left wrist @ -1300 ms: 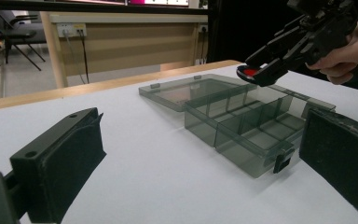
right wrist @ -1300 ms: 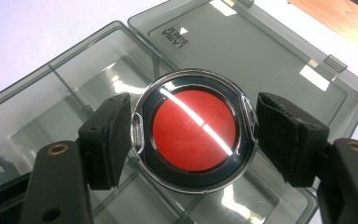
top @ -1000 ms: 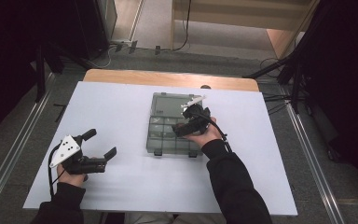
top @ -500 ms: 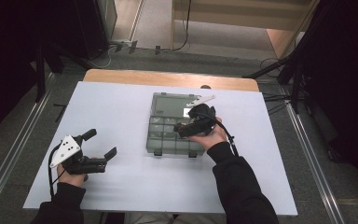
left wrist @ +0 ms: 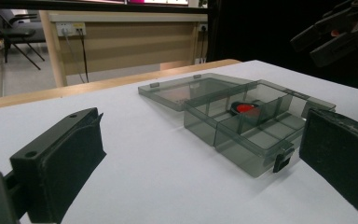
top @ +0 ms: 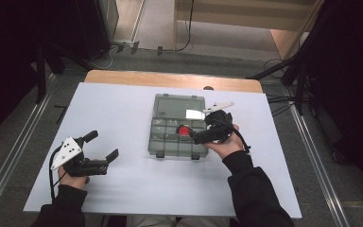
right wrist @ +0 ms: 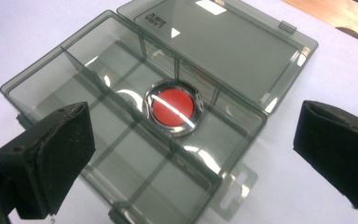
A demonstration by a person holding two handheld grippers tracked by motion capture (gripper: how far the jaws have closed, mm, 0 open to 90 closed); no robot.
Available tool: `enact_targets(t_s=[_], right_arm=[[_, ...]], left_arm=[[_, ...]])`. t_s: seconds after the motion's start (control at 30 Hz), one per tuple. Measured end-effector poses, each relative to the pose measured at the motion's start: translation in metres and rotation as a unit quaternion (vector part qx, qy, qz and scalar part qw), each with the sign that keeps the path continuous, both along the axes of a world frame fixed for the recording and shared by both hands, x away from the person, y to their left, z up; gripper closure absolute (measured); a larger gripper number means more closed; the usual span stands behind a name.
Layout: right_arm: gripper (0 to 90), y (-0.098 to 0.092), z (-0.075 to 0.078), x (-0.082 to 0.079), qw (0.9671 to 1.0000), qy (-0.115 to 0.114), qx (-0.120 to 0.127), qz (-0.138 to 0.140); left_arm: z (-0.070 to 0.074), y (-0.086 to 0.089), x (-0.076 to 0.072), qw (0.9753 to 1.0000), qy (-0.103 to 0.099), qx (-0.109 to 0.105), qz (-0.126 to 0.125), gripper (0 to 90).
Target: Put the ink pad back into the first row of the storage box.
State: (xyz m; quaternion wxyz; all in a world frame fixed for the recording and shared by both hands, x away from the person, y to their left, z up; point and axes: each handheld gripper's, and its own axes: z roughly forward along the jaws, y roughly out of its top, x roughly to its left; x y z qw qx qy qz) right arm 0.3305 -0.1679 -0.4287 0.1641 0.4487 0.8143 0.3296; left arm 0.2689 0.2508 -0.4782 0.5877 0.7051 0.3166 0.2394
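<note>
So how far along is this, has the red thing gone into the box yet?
Done, it seems: the organizer box lies with its lid flat open, and the red disc sits in a middle compartment. In hand: nothing; the right gripper hovers open over the box, and the left gripper rests open, well apart. Left, probably: shutting the lid, though I can't tell the plan.

The box (right wrist: 135, 140) is smoky, see-through glossy plastic, its lid (right wrist: 223, 46) glinting. The disc (right wrist: 173, 108) has a shiny metal rim around a matt red face. Jaw pads look rough, matt black. The table (top: 123, 109) is smooth, matt white, with wood at its upper edge.
</note>
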Motion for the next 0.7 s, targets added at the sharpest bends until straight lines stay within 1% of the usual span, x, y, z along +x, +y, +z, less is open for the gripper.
enact_targets(t_s=[0.17, 0.2, 0.27, 0.37, 0.43, 0.47, 0.63, 0.7], right_arm=[[0.0, -0.012, -0.001, -0.009, 0.9999, 0.0, 0.008, -0.006], [0.0, -0.015, -0.001, -0.011, 0.9999, 0.003, 0.007, -0.008], [0.0, -0.019, -0.001, -0.014, 0.9999, -0.001, 0.008, -0.007], [0.0, -0.027, -0.003, -0.022, 0.9997, -0.004, 0.02, -0.012], [0.0, -0.031, -0.005, -0.025, 0.9998, -0.002, 0.016, -0.014], [0.0, -0.033, -0.005, -0.027, 0.9998, -0.007, 0.016, -0.013], [0.0, -0.042, -0.007, -0.04, 0.999, -0.022, 0.036, -0.018], [0.0, -0.045, -0.006, -0.045, 0.9986, -0.031, 0.036, -0.021]], left_arm=[[0.0, 0.0, 0.0, 1.0, 0.0, 0.0, 0.0, 0.0], [0.0, 0.0, 0.0, 1.0, 0.0, 0.0, 0.0, 0.0], [0.0, 0.0, 0.0, 1.0, 0.001, 0.0, -0.001, 0.0], [0.0, 0.0, 0.0, 1.0, 0.001, 0.001, -0.001, 0.0], [0.0, 0.0, 0.0, 1.0, 0.001, 0.002, -0.001, 0.0], [0.0, -0.001, 0.0, 1.0, 0.001, 0.002, -0.001, 0.0], [0.0, -0.001, 0.0, 1.0, 0.001, 0.003, -0.001, 0.0], [-0.001, -0.001, 0.0, 1.0, 0.001, 0.003, -0.002, 0.0]])
